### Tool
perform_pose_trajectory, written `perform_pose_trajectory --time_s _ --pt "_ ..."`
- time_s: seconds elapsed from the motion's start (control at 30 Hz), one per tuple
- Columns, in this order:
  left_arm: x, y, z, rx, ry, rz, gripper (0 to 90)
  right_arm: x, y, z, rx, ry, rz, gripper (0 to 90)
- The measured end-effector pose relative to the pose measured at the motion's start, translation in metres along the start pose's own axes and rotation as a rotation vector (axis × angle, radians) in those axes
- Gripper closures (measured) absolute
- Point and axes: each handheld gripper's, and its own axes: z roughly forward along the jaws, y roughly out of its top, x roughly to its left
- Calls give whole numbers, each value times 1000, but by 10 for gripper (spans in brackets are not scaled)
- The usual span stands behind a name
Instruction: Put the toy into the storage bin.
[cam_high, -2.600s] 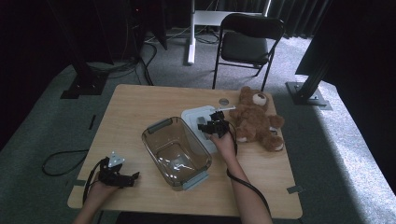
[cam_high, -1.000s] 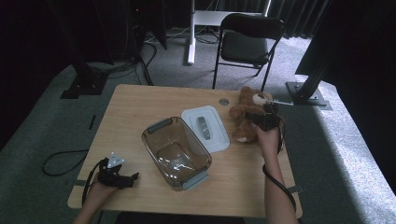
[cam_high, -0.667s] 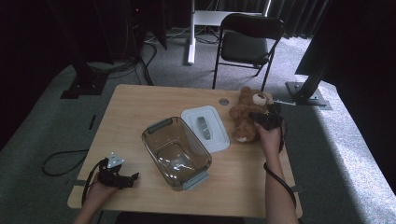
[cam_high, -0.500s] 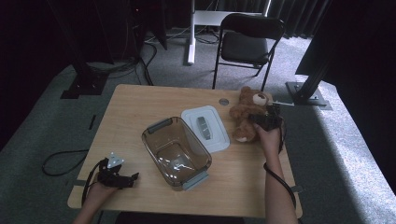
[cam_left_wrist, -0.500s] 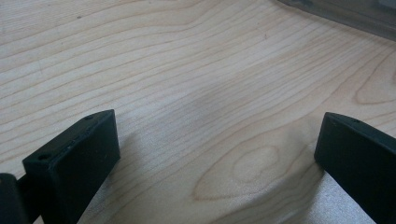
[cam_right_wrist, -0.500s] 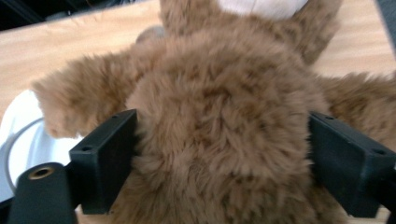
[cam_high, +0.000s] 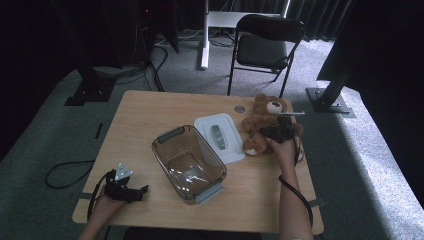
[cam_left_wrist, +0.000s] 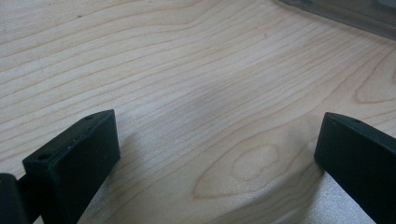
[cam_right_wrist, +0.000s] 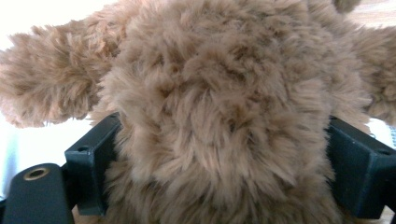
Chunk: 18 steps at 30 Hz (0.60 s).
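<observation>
A brown teddy bear (cam_high: 260, 121) lies at the table's far right, beside a white lid (cam_high: 207, 125). My right gripper (cam_high: 280, 132) rests on the bear's body. In the right gripper view its two black jaws stand wide apart on either side of the furry belly (cam_right_wrist: 224, 84), so my right gripper (cam_right_wrist: 224, 168) is open around the bear. My left gripper (cam_high: 136, 191) rests on the wood near the front left corner. Its own view shows my left gripper (cam_left_wrist: 215, 140) open, with bare table (cam_left_wrist: 187, 70) between the jaws.
A clear glass container (cam_high: 166, 138) with grey handles stands mid-table, nothing in it. The white lid lies flat just right of it. A small round disc (cam_high: 239, 108) sits near the far edge. A black folding chair (cam_high: 265, 47) stands beyond the table.
My right gripper left the white lid, crossed to the right and settled over the teddy bear's body. The left gripper has stayed put.
</observation>
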Motion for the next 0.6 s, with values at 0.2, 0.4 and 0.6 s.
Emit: perform_pose_trajectory --time_s 0.2,0.4,0.6 --pt "0 0 0 0 0 0 5 0 -3 -2 -16 5 -28 232" --pt "0 0 0 0 0 0 5 1 -5 -5 -47 -6 -40 435" --pt "0 0 0 0 -1 1 5 -2 -2 -19 -95 -2 -15 607"
